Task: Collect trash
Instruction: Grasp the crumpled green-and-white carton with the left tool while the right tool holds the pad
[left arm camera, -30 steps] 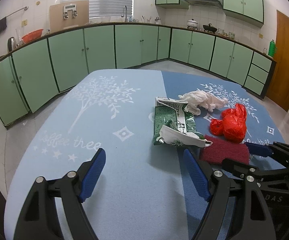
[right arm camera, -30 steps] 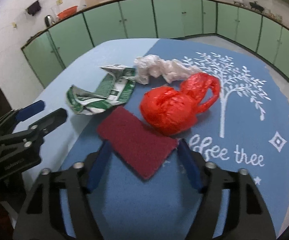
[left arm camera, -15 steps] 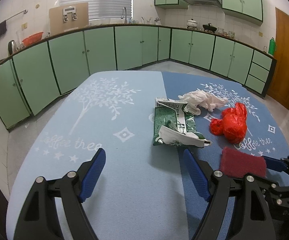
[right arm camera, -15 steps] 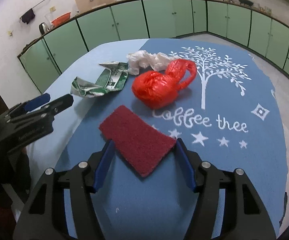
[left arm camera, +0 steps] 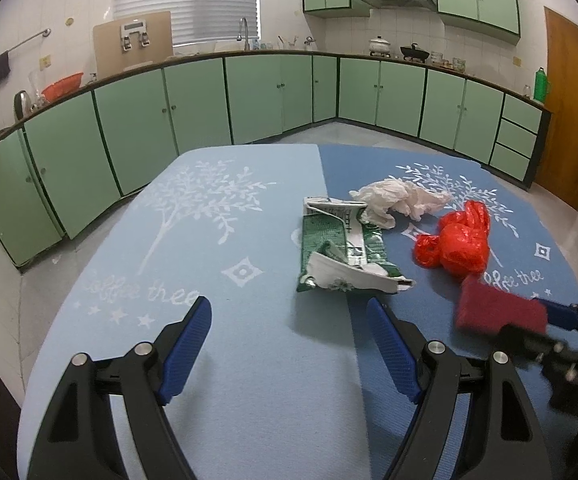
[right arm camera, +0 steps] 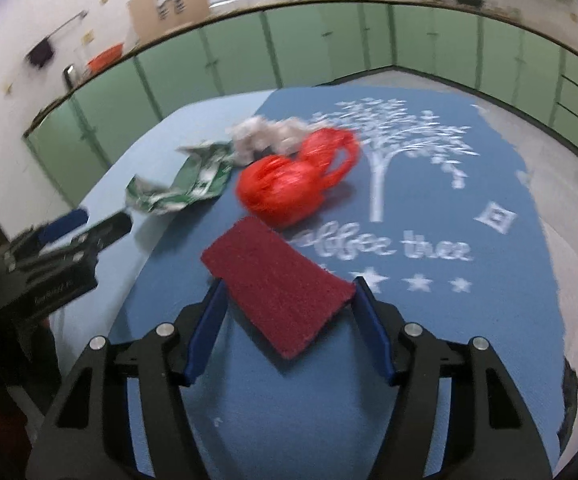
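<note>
- Your left tool (left arm camera: 289, 322) hovers over the pale blue half of the tabletop (left arm camera: 249, 360) with its blue pads spread wide and nothing between them.
- Just beyond its right pad lies a crumpled green-and-white wrapper (left arm camera: 339, 246), flat on the cloth near the seam where the pale blue meets the darker blue.
- Touching the far end of that wrapper is a wadded white plastic bag (left arm camera: 403, 198), resting on the darker half beside the printed tree.
- To the right of the wrapper and a little nearer than the white wad sits a bunched red plastic bag (left arm camera: 459, 240), close to the "coffee tree" lettering.
- Nearer to you and just beside the red bag is a dark red scouring pad (left arm camera: 497, 312); from the left wrist camera it sits at the tip of your right tool (left arm camera: 545, 322), which comes in blurred from the right edge.
- From the right wrist camera, your right tool (right arm camera: 289, 308) has the scouring pad (right arm camera: 279, 288) between its two blue pads, each pad meeting an edge of it, so the tool is pinching the pad at a fairly wide spread. The pad looks raised off the cloth at its near corner, though the blur makes that hard to confirm.
- In the same view the red bag (right arm camera: 295, 180) lies just past the pad's far corner, with the wrapper (right arm camera: 185, 184) to its left.
</note>
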`<control>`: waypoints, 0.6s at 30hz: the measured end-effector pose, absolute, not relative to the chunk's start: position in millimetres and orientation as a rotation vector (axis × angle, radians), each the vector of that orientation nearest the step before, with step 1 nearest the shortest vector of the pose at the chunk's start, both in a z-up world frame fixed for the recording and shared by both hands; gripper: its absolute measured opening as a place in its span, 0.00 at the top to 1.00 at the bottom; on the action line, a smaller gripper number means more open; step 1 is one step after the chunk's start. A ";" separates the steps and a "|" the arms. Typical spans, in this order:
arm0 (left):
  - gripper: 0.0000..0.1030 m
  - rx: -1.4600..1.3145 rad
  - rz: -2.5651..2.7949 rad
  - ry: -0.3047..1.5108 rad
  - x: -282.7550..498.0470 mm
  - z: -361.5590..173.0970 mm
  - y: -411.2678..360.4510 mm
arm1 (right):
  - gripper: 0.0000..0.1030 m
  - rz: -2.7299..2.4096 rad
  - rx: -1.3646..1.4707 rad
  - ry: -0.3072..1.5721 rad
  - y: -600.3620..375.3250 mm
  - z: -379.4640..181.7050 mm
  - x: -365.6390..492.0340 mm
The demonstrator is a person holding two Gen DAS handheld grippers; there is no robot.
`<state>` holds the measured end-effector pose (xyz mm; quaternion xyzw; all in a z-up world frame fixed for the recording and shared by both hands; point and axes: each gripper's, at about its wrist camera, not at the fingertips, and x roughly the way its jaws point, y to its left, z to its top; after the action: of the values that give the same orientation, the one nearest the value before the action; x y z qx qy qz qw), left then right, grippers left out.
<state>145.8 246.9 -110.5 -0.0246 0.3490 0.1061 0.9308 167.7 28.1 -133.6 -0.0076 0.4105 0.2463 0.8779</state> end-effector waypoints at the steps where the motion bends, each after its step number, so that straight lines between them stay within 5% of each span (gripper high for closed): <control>1: 0.24 -0.049 0.212 0.716 146.3 -110.6 245.3 | 0.41 0.498 -0.005 0.852 24.0 -132.2 167.7; 18: 0.14 -0.089 0.157 0.768 193.1 -116.5 227.5 | 0.41 0.352 0.004 0.846 1.0 -134.7 181.5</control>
<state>193.1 227.5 -116.5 -0.0433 0.3740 0.0766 0.9232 181.5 1.0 -134.7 0.0019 0.4082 0.1700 0.8969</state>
